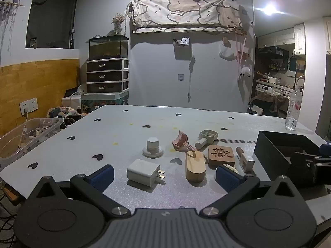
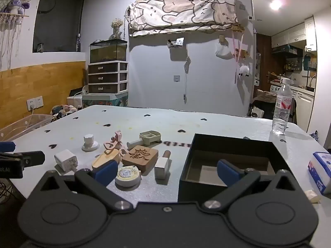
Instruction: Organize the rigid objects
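Small objects lie clustered on the grey table [image 1: 124,136]: a white charger plug [image 1: 143,172], a white knob on a round base [image 1: 153,147], a pink clip [image 1: 182,142], an oval wooden piece [image 1: 195,166], a carved wooden square [image 1: 221,154], a beige scoop-like piece [image 1: 208,137] and a small bottle with a white cap [image 1: 245,159]. My left gripper [image 1: 164,178] stands open at the near edge, the plug just ahead between its fingers, untouched. My right gripper [image 2: 167,171] is open too, with a round tape measure [image 2: 127,174] by its left finger and an open black box [image 2: 231,144] by its right finger.
A water bottle [image 2: 282,109] stands at the table's far right corner. A blue and white tissue pack [image 2: 320,170] lies right of the box. A clear plastic bin [image 1: 29,134] sits off the table's left side. A drawer unit [image 1: 107,76] stands against the back wall.
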`<state>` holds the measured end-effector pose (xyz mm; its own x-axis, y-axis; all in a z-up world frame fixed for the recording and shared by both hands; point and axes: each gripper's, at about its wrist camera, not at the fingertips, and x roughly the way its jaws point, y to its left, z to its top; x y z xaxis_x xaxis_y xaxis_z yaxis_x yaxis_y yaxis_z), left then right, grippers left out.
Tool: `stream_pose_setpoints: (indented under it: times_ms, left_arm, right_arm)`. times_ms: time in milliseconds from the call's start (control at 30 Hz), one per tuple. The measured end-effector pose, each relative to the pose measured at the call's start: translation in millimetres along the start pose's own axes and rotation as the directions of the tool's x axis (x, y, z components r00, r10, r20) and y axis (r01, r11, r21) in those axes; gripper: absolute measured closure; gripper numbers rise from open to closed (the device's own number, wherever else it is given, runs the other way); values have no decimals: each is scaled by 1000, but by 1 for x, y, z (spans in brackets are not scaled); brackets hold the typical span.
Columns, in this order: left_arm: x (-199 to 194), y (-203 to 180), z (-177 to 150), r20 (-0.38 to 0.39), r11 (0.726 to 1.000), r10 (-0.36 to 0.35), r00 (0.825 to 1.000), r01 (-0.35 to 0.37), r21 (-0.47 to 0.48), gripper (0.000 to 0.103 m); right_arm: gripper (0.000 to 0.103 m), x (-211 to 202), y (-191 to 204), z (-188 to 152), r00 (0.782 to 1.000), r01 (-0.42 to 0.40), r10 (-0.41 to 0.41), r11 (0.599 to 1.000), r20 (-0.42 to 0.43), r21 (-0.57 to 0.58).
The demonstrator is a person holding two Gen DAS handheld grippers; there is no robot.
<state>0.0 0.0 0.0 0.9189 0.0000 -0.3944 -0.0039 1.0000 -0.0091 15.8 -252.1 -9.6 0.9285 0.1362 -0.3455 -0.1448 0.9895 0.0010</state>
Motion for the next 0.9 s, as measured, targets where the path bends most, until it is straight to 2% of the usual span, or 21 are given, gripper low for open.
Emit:
stream_pose_setpoints:
  times_ms: [900]
  left_arm:
    - [0, 0, 0, 14, 1000, -1, 1000, 1, -1, 0]
  right_arm:
    - [0, 0, 0, -1, 1000, 3, -3, 1000, 7, -1]
